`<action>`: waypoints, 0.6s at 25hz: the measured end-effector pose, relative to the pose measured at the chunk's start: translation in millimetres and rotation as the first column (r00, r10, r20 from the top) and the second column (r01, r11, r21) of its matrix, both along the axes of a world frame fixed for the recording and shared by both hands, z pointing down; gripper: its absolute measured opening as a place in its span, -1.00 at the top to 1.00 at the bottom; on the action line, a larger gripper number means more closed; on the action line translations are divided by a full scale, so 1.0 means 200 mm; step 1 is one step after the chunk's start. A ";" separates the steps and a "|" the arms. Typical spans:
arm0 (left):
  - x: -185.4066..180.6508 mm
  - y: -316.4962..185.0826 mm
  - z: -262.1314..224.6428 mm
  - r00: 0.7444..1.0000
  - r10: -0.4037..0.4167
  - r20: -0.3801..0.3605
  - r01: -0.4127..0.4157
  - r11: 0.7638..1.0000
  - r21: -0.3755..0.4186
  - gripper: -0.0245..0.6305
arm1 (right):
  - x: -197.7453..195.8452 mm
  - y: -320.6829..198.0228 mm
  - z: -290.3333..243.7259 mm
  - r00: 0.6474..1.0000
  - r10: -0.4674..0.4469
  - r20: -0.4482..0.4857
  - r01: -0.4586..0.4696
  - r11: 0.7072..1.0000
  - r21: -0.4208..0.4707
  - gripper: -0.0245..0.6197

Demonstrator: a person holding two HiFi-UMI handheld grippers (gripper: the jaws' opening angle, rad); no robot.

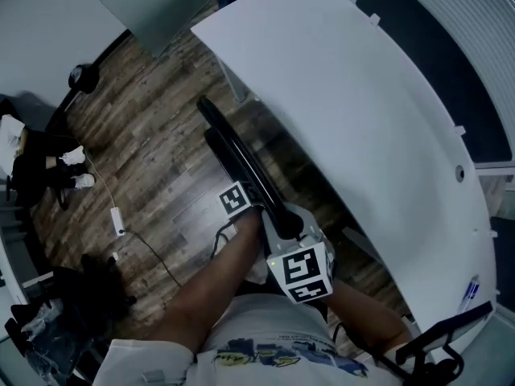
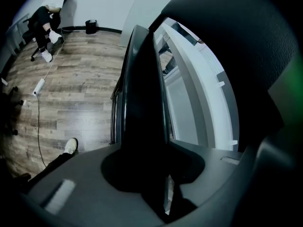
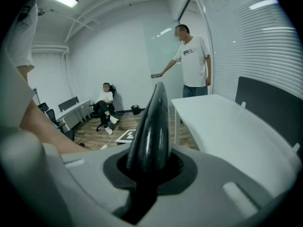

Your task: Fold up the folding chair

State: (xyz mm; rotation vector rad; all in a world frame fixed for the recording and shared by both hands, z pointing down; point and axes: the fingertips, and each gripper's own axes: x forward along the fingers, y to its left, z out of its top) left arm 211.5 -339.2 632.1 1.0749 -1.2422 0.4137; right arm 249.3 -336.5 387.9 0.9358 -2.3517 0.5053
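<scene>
White laminate filling the right of the head view: table [image 1: 362, 119], standing close alongside and crowding the work (probably the first thing to get knocked in any swing to that side). Spreading beneath everything, brown plank floor [image 1: 145, 159].

Hanging above that floor, just beside the table edge: folding chair [image 1: 241, 155], black, looking already collapsed flat into one slim slab and tilting away from the body. Judging it stiff and fairly weighty for a two-point pinch. Expecting a rigid frame, smooth dark surfaces perhaps slipping a little under the pads, and a long body wanting to pivot if taken at one end only. Favouring a hold along the upper rim, with two grips set apart from each other.

Standing beyond the table in the right gripper view, person in a white shirt [image 3: 191, 60]. Sitting further back by the wall, second person [image 3: 104, 103]. Both keeping well apart from the chair.

Gripping the chair's upper part, left gripper [image 2: 144, 174], fingers partly closed with the dark panel wedged between them. Clamping the same end nearer the body, right gripper [image 3: 149, 169], fingers pinching the narrow black rim.

Lying on the floor off to the left, what looks like a white power strip [image 1: 118, 219] on its cable, possibly catching a chair foot when setting down.
</scene>
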 end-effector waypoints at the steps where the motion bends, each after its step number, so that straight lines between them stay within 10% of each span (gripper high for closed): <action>1: 0.02 -0.04 0.00 1.000 0.003 0.001 -0.003 1.000 0.006 0.55 | 0.02 -0.03 0.00 1.000 0.003 0.003 -0.003 1.000 0.003 0.75; 15: 0.42 -0.12 0.17 1.000 0.026 0.002 -0.026 0.997 -0.075 0.55 | 0.45 -0.20 0.21 0.999 0.026 0.040 -0.022 0.995 -0.095 0.75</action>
